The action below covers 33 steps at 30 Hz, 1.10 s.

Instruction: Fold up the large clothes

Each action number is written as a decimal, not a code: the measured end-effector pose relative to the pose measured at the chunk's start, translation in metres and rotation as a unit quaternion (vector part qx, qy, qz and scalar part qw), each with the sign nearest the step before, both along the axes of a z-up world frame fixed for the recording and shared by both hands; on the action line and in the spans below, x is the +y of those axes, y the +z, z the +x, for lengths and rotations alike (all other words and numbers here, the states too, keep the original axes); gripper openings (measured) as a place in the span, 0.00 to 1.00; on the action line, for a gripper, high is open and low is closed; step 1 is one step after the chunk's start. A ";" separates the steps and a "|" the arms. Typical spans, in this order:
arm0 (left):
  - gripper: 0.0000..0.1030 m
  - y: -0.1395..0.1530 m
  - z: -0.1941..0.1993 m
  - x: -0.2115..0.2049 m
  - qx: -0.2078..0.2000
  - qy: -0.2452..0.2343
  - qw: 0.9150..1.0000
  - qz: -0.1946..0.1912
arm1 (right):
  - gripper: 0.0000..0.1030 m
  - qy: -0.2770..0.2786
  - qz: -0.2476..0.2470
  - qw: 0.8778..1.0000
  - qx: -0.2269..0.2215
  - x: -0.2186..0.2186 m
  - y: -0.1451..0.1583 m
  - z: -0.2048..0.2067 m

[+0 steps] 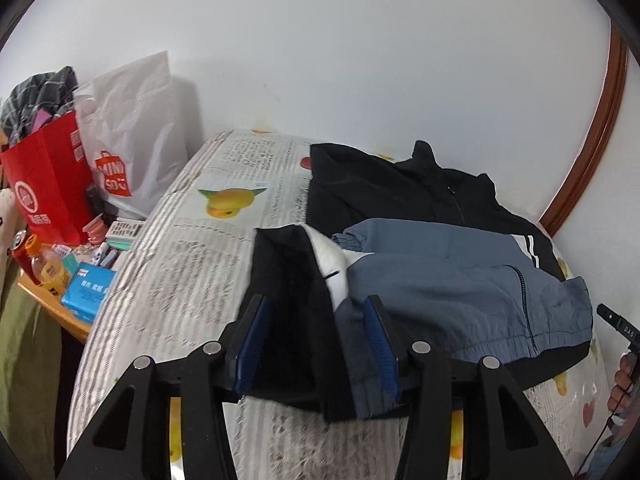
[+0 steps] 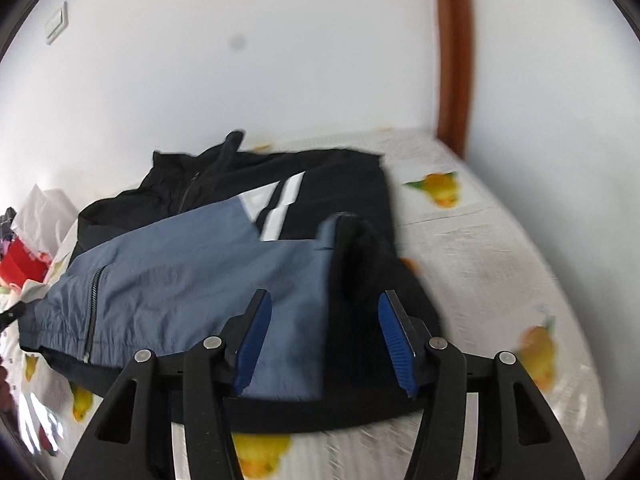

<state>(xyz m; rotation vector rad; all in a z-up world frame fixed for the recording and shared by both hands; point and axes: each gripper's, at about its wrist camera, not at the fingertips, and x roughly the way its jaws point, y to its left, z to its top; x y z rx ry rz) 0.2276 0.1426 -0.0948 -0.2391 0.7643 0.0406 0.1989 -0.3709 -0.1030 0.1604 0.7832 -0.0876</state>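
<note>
Left wrist view: low, close over the bed (image 1: 168,288), looking forward and down toward the wall. Right wrist view: likewise, somewhat blurred, probably from the opposite side. Both share the jacket (image 1: 460,276) (image 2: 192,280).

A bed (image 1: 224,216) covered in a white sheet printed with newsprint text and yellow fruit carries one garment: a black, slate-blue and white jacket (image 1: 440,272), partly folded. Its folded sleeve edge lies between the left jaws, the body spreading beyond them.
</note>
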 end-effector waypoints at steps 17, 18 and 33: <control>0.50 -0.043 -0.012 0.031 0.026 0.000 0.999 -0.024 | 0.54 -0.041 0.027 0.997 0.063 -0.039 -0.056 -0.013; 0.49 -0.045 -0.010 0.030 0.029 -0.002 0.999 -0.029 | 0.54 -0.040 0.027 0.997 0.065 -0.038 -0.058 -0.010; 0.09 -0.050 -0.024 0.017 0.052 -0.010 0.998 -0.039 | 0.05 -0.014 0.001 0.998 0.066 -0.033 -0.058 -0.011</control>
